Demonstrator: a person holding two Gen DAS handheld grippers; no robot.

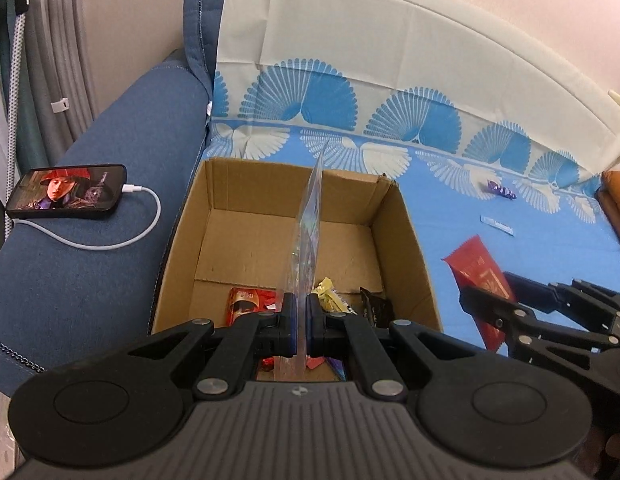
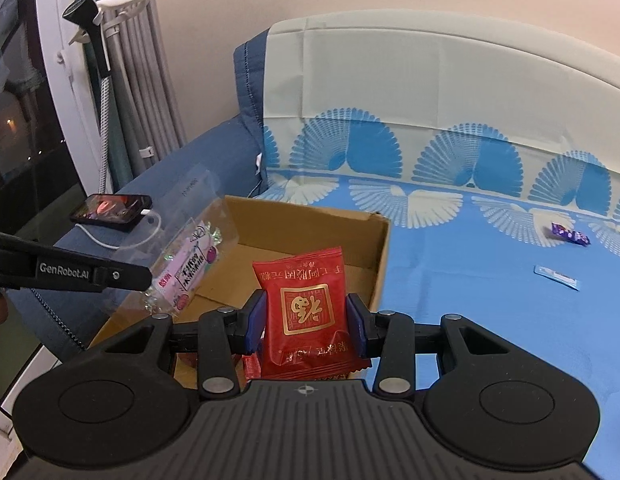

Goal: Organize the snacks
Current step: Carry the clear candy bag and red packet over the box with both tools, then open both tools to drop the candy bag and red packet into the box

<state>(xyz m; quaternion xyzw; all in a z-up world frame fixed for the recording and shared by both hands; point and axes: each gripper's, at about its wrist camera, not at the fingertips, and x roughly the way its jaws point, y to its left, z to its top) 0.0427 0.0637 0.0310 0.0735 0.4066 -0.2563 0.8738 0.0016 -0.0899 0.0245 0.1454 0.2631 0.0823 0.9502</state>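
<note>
- Left wrist view: the left tool (image 1: 301, 314) is clamped tight on the lower edge of a clear plastic snack bag (image 1: 307, 224), which stands edge-on above the open cardboard box (image 1: 406, 240). The grip takes only a thin strip of slick film, so the bag could slide out or swing and fall outside the box, likeliest toward the 9 o'clock wall.
- The right wrist view shows that same bag (image 2: 189, 268) at 9 o'clock, hanging over the box's near left corner, not its middle; letting go here risks it catching the rim and tipping onto the blue sofa arm (image 1: 109, 260).
- The right tool (image 2: 305, 322) is closed partway on a red snack packet (image 2: 307, 312), pads pressing its two sides. The packet is puffy, so I judge a harder squeeze could burst or crush it, and a lighter one could let it slip.
- Both tools crowd the same corner of the box, the right one (image 1: 486, 310) sitting at 3 o'clock in the left view. A collision there could knock either snack loose.
- Snacks already in the box, a red candy wrapper (image 1: 245, 300) and a yellow one (image 1: 330, 294), lie at its near end.
- A purple candy (image 2: 570, 234) and a small blue sachet (image 2: 556, 276) lie well apart on the fan-patterned blue cover (image 2: 470, 300) at 2 to 3 o'clock, easy to overlook.
- The phone (image 1: 67, 192) and its white charging cable (image 1: 121, 236) on the sofa arm could be snagged by a wide left swing.
</note>
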